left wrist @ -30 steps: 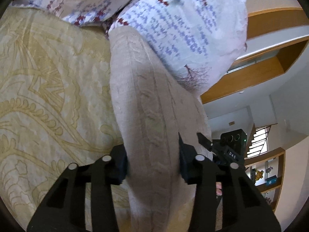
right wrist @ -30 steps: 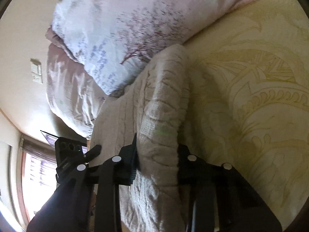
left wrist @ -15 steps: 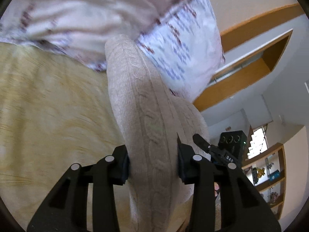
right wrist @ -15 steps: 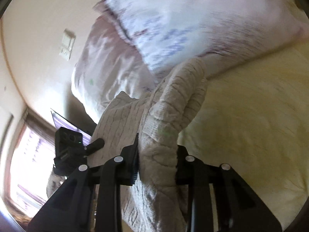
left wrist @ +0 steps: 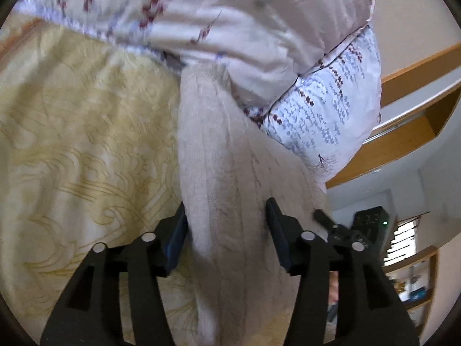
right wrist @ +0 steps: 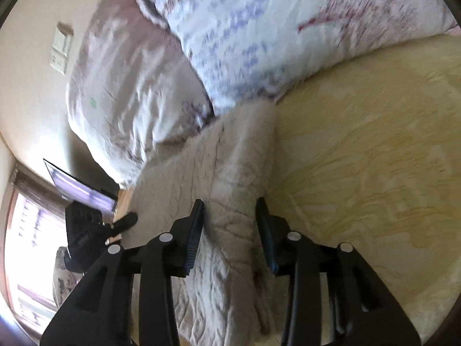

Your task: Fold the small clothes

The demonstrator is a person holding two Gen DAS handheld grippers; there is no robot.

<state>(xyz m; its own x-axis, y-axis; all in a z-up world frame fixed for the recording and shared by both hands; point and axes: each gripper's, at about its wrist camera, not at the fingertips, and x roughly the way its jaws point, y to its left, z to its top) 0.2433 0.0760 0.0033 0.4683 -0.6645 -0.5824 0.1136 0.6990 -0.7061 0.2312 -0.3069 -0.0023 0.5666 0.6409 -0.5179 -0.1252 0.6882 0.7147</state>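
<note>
A beige cable-knit sweater (left wrist: 219, 155) hangs stretched between my two grippers above a yellow patterned bedspread (left wrist: 80, 132). My left gripper (left wrist: 226, 225) is shut on one bunched edge of the sweater. My right gripper (right wrist: 230, 225) is shut on the other edge of the sweater (right wrist: 230, 167). The knit runs forward from each gripper toward the pillows. In the left wrist view the right gripper (left wrist: 345, 230) shows at the lower right. In the right wrist view the left gripper (right wrist: 95, 225) shows at the lower left.
Two floral pillows (left wrist: 230, 23) (right wrist: 288, 28) lie at the head of the bed just beyond the sweater. A wooden shelf (left wrist: 409, 132) and the wall are to the right. A wall switch (right wrist: 62, 49) and a window (right wrist: 31, 248) are on the other side.
Both grippers have moved with the sweater toward the pillows, and the views have swung; the pillows now fill more of each frame. Both keep their hold.
</note>
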